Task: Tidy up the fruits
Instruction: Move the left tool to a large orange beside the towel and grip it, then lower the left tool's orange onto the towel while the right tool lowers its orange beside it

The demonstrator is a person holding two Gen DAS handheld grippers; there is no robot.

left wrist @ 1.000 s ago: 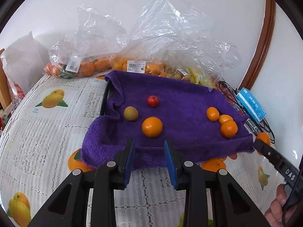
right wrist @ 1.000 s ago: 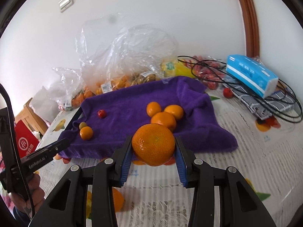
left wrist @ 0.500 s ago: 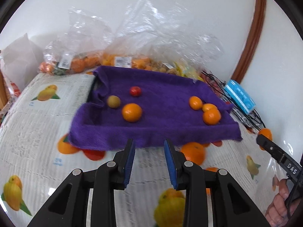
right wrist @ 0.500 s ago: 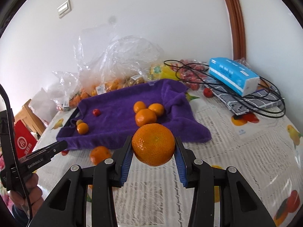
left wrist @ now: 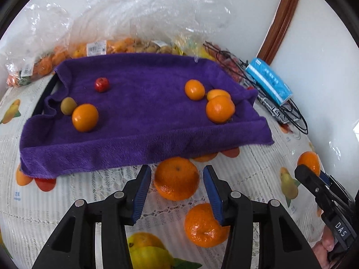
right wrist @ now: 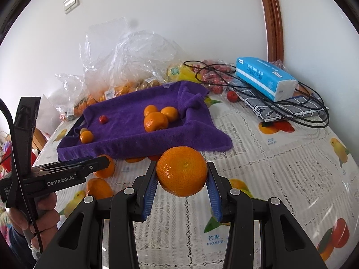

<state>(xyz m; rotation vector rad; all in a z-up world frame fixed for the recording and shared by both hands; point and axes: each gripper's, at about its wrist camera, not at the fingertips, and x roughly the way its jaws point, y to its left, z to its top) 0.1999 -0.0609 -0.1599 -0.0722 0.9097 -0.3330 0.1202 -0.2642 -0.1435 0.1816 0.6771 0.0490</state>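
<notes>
A purple towel (left wrist: 143, 121) covers a tray and holds several oranges (left wrist: 219, 108), a red fruit (left wrist: 101, 84) and a green-brown fruit (left wrist: 68, 105). My left gripper (left wrist: 176, 185) is open, its jaws on either side of a tangerine (left wrist: 176, 180) on the tablecloth just in front of the towel. A second tangerine (left wrist: 203, 226) lies closer, under the right finger. My right gripper (right wrist: 181, 177) is shut on a tangerine (right wrist: 181, 170), held above the table in front of the towel (right wrist: 125, 139). The left gripper (right wrist: 67, 170) shows at its left.
Clear plastic bags of fruit (left wrist: 125, 44) lie behind the towel against the wall. A blue tissue pack (right wrist: 264, 78), black cables (right wrist: 291, 109) and a checked cloth (right wrist: 289, 107) sit at the right. A loose red fruit (right wrist: 232, 95) lies beside them.
My left gripper has opened wider and moved down and right to straddle a tangerine on the tablecloth. My right gripper, still holding its tangerine, has drawn back from the towel.
</notes>
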